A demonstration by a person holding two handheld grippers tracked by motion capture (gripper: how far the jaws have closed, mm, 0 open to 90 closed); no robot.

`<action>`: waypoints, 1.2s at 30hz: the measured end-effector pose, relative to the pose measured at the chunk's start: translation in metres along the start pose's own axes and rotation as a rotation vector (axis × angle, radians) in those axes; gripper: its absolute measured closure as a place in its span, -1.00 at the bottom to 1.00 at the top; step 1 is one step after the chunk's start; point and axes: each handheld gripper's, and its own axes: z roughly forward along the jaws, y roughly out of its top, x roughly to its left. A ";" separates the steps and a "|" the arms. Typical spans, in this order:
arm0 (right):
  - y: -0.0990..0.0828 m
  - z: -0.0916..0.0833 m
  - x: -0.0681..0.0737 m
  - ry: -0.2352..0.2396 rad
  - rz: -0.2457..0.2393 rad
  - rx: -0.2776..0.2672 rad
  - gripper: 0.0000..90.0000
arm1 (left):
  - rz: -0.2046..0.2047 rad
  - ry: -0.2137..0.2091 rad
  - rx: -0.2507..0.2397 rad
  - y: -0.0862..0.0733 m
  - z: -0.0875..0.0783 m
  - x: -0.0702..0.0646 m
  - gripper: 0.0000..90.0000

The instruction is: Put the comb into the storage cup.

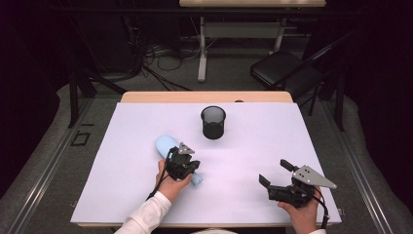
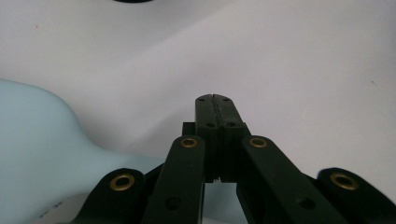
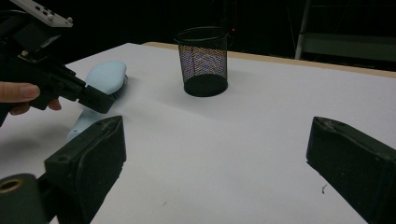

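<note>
The left gripper (image 1: pixel 191 168) sits over the narrow handle end of a light blue brush (image 1: pixel 168 147), which lies flat on the white table (image 1: pixel 122 195) left of centre, its broad head pointing to the far left and its handle running toward the near right. In the left gripper view the two black jaws are pressed fully together with nothing between them, and the brush (image 2: pixel 42 149) passes just beside and beneath them on the left; whether the gripper touches the handle cannot be told. From the right gripper view the left gripper (image 3: pixel 100 100) appears tilted down above the brush (image 3: pixel 105 77), whose bristles show at the edge of the head. The right gripper (image 1: pixel 273 173) rests near the right front of the table, well apart from the brush, its jaws spread wide and empty. A black mesh cup (image 1: pixel 213 122) stands upright toward the far centre of the table, apart from both grippers and the brush.
</note>
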 end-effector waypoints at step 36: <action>0.000 -0.001 -0.003 0.010 0.016 0.001 -0.84 | 0.045 0.025 0.092 -0.014 -0.008 -0.001 1.00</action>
